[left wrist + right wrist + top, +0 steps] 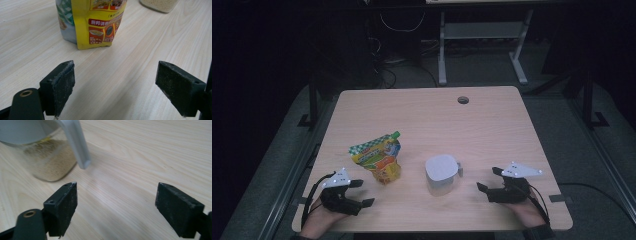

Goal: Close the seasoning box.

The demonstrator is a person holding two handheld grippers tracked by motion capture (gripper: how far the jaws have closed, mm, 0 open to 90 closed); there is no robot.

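Both grippers low on the near edge of the table (492,115). Left gripper (360,192) at 7 o'clock, jaws wide, nothing between them; yellow-green pouch (379,157) stands upright just ahead of it, apart. Right gripper (490,180) at 5 o'clock, jaws wide, nothing held. Clear jar (441,175) with grey lid and side latch sits near table centre, at the right gripper's 10 o'clock, close but not touching. Jar holds pale grains.
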